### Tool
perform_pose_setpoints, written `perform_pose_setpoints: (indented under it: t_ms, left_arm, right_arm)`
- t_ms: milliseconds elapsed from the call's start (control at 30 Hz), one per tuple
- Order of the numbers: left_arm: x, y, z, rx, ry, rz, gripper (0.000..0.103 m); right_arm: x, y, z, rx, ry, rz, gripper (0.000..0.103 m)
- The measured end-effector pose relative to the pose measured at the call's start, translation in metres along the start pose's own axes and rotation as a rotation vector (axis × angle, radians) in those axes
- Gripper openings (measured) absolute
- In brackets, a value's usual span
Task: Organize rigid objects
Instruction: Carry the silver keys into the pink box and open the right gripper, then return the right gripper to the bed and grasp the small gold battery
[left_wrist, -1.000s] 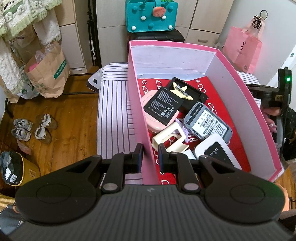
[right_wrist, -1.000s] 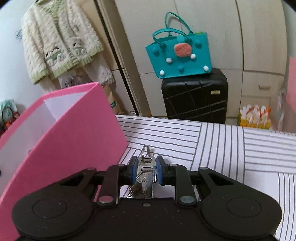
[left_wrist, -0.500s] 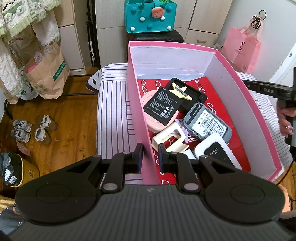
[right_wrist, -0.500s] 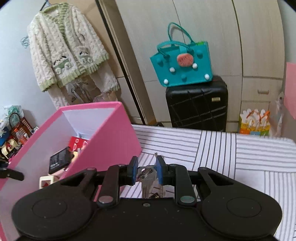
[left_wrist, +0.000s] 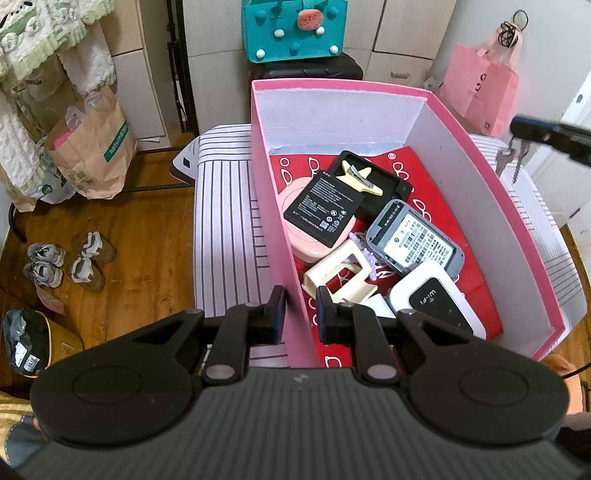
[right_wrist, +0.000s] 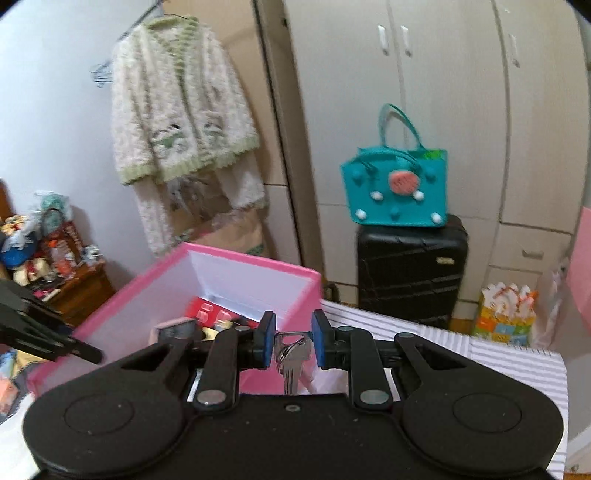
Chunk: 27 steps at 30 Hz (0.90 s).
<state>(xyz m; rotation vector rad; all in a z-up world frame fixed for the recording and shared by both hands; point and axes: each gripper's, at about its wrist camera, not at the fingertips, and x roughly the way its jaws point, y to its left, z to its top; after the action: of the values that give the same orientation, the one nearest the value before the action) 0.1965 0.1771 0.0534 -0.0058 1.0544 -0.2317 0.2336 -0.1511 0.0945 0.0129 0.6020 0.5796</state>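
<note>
Right wrist view: keys (right_wrist: 291, 354) are gripped by the right gripper (right_wrist: 293, 339) at lower centre; the pink box (left_wrist: 295, 295) wall is clamped by the left gripper (left_wrist: 299, 310). A release over the box seems called for next.

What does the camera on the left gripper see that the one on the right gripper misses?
Only the left wrist view looks down into the box: black battery, yellow hair clip, white Wi-Fi router, plus shoes on the floor. Only the right wrist view shows the hanging cardigan and the keys close up in the right gripper. Both show the pink box and teal bag.
</note>
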Motion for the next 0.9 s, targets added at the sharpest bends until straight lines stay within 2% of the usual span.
perform_pose_setpoints:
  t_ms: [200,367,533,700,800,900]
  left_arm:
    - [-0.001,-0.005,0.007,0.057,0.026,0.03,0.012]
    - [0.0,-0.011,0.009,0.103,0.043,0.054,0.012]
    - [0.0,-0.016,0.008,0.134,0.043,0.077,0.011]
    - [-0.001,-0.017,0.007,0.135,0.034,0.083,0.011]
    - [-0.002,-0.014,0.007,0.121,0.032,0.072,0.012]
    - [-0.002,-0.012,0.006,0.108,0.027,0.061,0.012]
  right_arm:
    - [-0.01,0.032,0.021,-0.009,0.005,0.136,0.025]
    - [0.002,0.058,0.021,-0.036,0.047,0.217,0.025]
    - [0.027,0.073,0.005,-0.049,0.12,0.232,0.025]
    - [0.054,0.077,-0.01,-0.052,0.187,0.195,0.025]
    - [0.056,0.068,-0.012,-0.024,0.182,0.165,0.026]
    - [0.039,0.054,-0.006,0.025,0.131,0.158,0.029]
